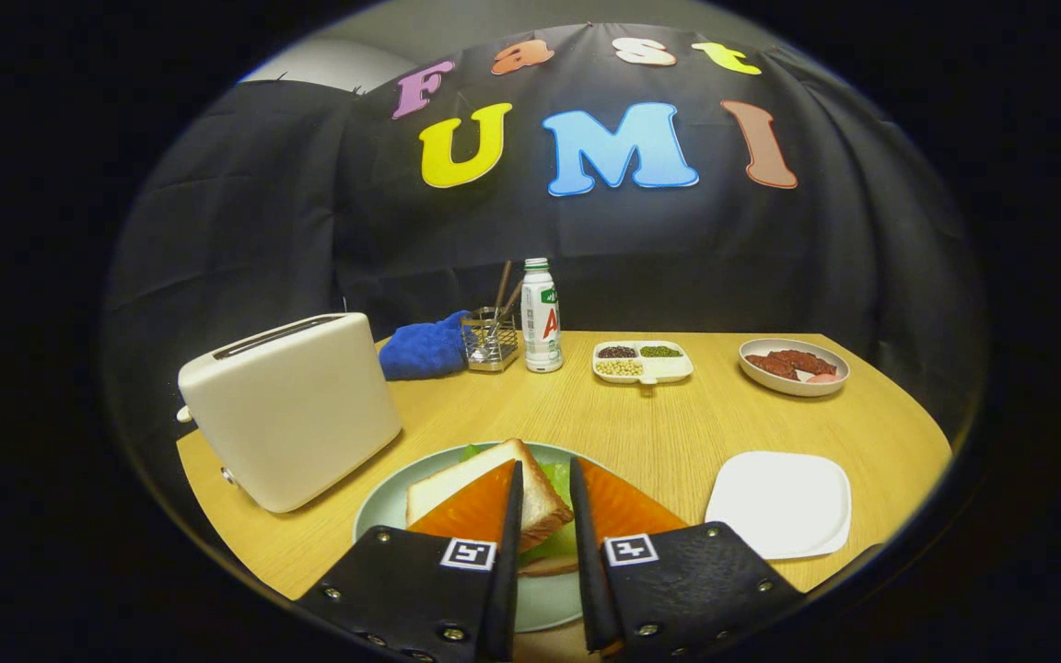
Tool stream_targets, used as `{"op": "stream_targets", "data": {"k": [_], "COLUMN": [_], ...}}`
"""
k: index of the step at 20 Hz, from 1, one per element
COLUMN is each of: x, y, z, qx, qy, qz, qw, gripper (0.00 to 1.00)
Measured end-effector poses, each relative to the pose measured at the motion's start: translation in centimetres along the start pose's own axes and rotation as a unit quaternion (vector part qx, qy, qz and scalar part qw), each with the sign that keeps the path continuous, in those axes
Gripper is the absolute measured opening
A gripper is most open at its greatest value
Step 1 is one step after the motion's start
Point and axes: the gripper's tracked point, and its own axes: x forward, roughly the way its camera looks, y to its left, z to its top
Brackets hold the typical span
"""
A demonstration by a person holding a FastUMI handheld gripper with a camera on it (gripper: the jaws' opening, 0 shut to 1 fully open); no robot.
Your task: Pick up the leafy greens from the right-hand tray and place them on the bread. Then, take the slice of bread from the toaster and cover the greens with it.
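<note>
Top slice of bread [480, 479] sits on the greens [556, 481] on the plate [383, 516], directly between and under the fingers of the tool [544, 474], which stands narrowly parted, gripping nothing I can tell, toaster [296, 405] off left.

Between the fingers [503, 516] lies bread [480, 483] over greens [556, 479] on a plate [383, 511], toaster [291, 405] beyond-left, tray [779, 502] right, bottle [541, 316] far beyond.

Top bread slice [494, 479] tilted over leafy greens [556, 481] on plate [383, 511]; white tray [781, 502] bare.
</note>
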Motion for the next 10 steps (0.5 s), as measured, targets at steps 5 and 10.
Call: {"op": "stream_targets", "data": {"k": [5,10], "x": [-0.5,-2.2], "y": [-1.6,-5.5], "z": [1.9,5.6], "qx": [-0.02,-0.033], "qy": [-0.021,-0.066], "qz": [-0.002,-0.012], "qw": [1.0,0.997], "gripper": [0.35,0.66]}}
